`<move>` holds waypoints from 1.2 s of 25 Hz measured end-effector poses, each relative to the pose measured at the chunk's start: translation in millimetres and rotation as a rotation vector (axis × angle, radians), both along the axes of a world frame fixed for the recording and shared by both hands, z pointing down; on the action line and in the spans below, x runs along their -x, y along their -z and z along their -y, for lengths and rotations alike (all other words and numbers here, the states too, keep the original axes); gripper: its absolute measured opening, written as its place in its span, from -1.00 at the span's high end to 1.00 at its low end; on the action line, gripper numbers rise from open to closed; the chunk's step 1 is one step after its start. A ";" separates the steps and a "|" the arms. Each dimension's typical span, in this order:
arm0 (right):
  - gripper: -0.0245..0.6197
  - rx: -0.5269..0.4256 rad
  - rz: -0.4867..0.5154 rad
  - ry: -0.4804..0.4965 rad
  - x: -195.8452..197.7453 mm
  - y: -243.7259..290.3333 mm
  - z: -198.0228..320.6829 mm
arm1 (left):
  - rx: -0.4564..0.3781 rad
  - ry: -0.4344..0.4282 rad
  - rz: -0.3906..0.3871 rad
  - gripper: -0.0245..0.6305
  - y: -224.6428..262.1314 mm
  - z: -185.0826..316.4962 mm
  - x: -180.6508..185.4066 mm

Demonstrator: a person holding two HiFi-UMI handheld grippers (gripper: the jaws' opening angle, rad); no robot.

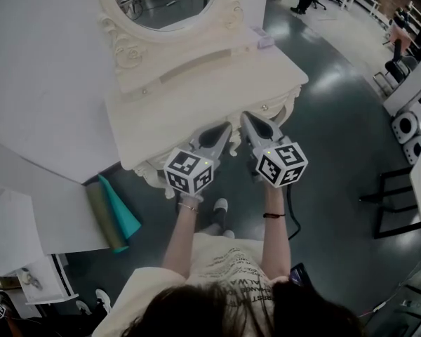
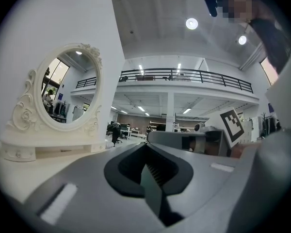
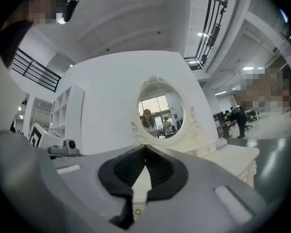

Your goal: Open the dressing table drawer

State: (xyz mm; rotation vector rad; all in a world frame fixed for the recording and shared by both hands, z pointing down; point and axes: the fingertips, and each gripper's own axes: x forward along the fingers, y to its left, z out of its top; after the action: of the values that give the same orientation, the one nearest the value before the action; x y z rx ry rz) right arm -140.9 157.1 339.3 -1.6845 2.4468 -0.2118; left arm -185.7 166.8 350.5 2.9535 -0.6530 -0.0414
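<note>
- Holding both tongs level and side by side, we have their tips over the front edge of the white counter [image 1: 161, 114].
- Left tongs [image 2: 146, 147]: jaws together, nothing between them.
- Right tongs [image 3: 145, 150]: jaws together too, empty, with only counter top showing past them.
- Drawer [image 1: 272, 109]: in the counter's front, under the top, just right of the right tongs' tips; we see its small knob, and it looks closed.
- Oval mirror [image 1: 165, 2] stands at the counter's back.
- Teal and olive rolls [image 1: 116, 216] lie on the floor beside the counter.
</note>
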 end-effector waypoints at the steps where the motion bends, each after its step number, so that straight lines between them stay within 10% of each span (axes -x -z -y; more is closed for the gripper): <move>1: 0.91 0.001 -0.003 -0.002 -3.2 0.6 6.3 | 0.000 -0.003 -0.005 0.93 0.9 6.6 -3.5; 30: 0.91 0.075 -0.009 -0.041 -54.8 -32.3 159.9 | 0.032 -0.074 0.014 0.93 -13.7 159.8 -59.7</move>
State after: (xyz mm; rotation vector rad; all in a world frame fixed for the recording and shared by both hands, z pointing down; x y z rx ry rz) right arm -86.1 -2.8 371.6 -1.7675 2.4373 -0.2946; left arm -126.0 7.0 364.2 2.9464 -0.5407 -0.0036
